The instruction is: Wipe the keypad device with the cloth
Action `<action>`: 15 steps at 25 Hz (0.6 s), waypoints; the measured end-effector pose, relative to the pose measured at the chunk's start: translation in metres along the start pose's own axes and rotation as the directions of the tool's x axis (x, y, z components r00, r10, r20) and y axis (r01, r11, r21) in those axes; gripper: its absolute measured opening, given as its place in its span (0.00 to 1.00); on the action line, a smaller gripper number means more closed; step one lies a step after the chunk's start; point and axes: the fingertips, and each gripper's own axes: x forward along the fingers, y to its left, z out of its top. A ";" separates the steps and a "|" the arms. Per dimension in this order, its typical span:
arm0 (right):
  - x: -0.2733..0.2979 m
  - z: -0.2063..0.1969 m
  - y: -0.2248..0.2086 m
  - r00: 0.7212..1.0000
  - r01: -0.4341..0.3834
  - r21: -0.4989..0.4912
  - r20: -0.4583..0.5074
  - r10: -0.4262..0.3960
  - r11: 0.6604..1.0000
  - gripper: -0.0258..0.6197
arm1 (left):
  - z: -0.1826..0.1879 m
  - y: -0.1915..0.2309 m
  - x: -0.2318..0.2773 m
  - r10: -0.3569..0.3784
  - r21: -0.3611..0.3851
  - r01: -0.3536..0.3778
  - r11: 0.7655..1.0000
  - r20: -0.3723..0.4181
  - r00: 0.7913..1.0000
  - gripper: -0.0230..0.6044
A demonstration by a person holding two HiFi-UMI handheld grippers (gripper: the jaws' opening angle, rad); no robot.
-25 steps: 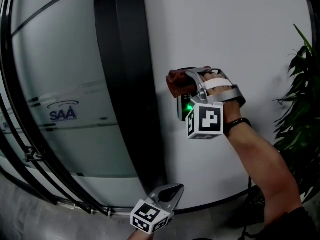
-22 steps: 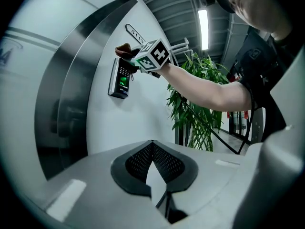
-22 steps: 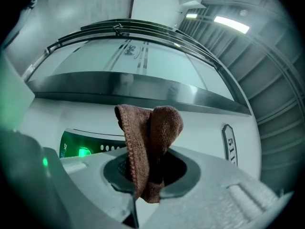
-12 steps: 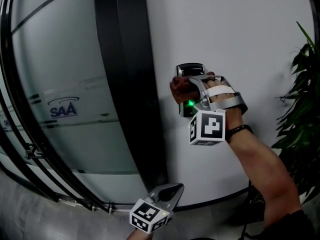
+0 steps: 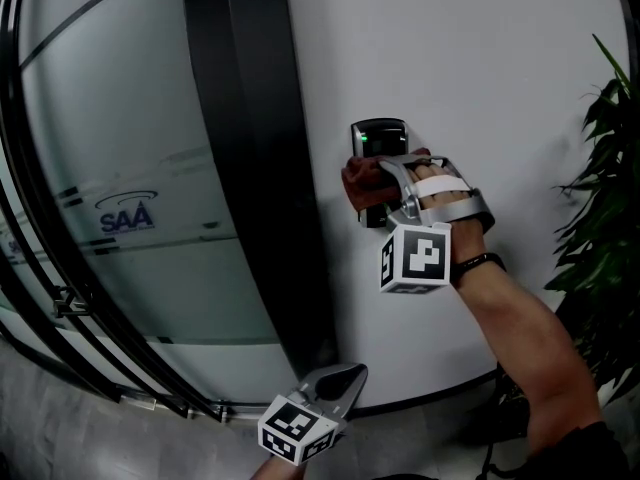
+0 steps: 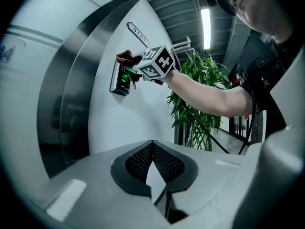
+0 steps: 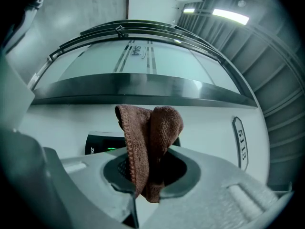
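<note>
Right gripper point(image 5: 372, 184) clamped the folded brown terry cloth point(image 5: 357, 179) against the lower face of the black wall-mounted keypad device point(image 5: 379, 135). Left gripper point(image 5: 342, 380) was closed, empty, low and near. Wiping looked mid-course; the top part was uncovered.

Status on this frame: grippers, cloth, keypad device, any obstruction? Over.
Right gripper shut on cloth, cloth over the keypad device's lower part. Left gripper shut, empty, held low. Nothing in the way.

Black wall-mounted keypad device point(image 5: 379, 136), crumpled brown cloth point(image 5: 361, 182) pressed against its lower half
</note>
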 end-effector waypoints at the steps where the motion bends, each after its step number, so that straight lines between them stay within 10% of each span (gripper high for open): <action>1: -0.001 0.000 0.002 1.000 -0.005 0.002 0.000 0.005 1.000 0.12 | 0.000 0.000 -0.001 0.001 -0.001 -0.001 1.000 0.000 1.000 0.06; 15: -0.011 -0.006 0.046 0.997 -0.083 0.011 -0.006 0.083 0.997 0.12 | 0.000 0.006 -0.004 0.018 -0.015 -0.018 1.000 0.009 1.000 0.06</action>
